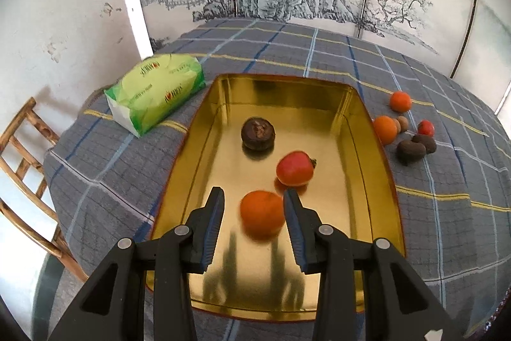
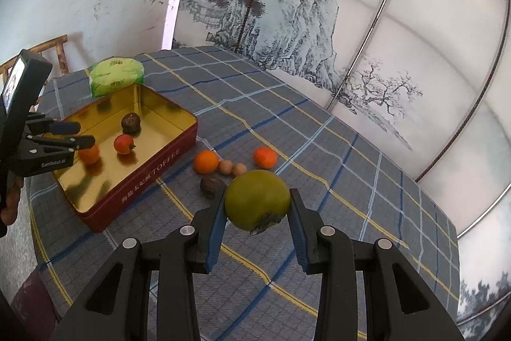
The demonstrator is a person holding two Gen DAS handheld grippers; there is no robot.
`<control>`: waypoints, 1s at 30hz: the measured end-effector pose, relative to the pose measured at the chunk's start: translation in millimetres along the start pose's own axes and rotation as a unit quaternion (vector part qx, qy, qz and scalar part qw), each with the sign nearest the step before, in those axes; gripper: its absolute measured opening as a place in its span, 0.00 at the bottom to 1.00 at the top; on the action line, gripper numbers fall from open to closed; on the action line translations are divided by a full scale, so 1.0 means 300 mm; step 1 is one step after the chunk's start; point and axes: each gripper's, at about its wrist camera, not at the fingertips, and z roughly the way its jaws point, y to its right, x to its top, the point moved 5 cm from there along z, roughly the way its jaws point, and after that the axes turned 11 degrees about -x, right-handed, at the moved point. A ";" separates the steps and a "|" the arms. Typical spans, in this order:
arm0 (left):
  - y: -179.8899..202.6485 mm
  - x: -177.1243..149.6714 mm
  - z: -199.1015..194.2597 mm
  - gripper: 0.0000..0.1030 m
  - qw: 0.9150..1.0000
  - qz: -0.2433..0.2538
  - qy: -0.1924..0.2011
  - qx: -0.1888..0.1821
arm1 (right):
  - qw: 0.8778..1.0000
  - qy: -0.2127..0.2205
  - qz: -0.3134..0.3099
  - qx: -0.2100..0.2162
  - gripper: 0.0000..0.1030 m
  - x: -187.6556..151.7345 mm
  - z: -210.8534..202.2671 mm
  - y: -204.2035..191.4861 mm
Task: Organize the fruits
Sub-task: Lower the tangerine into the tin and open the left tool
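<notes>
Gold-lined tin [image 1: 377,155] already holds 3 fruits: a dark one [image 1: 257,133], a red one [image 1: 294,168] and an orange [image 1: 262,218]. The left hand-held gripper [image 1: 254,200] straddles that orange with a gap at 1 pad, so it looks released. The right hand-held gripper [image 2: 257,200] pinches a green tomato [image 2: 257,199] above the bench [image 2: 319,245]. Next it should carry the tomato left over the tin once the left clears.

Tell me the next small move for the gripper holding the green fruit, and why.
Probably carry it left toward the gold tin. The right gripper is shut on the green fruit, held above the checked cloth, while three fruits already lie in the tin. The left gripper hangs over the tin, so aim for a bare spot.
</notes>
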 end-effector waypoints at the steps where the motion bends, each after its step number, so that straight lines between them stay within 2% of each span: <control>1: 0.000 0.004 -0.005 0.34 1.000 0.002 0.003 0.003 | 1.000 0.000 -0.001 0.001 0.37 0.001 0.000 -0.003; 9: 0.036 0.023 -0.099 0.37 0.999 0.009 0.036 0.020 | 1.000 -0.009 0.003 0.030 0.37 0.007 0.009 -0.039; 13: 0.050 0.025 -0.150 0.46 0.999 0.008 0.046 0.027 | 0.998 -0.017 0.001 0.056 0.37 0.019 0.023 -0.083; 22: 0.039 0.023 -0.223 0.55 0.997 0.006 0.052 0.050 | 0.994 -0.021 -0.006 0.104 0.37 0.088 0.038 -0.206; 30: 0.001 0.017 -0.247 0.59 0.995 0.013 0.054 0.086 | 0.989 -0.022 -0.017 0.142 0.37 0.182 0.091 -0.323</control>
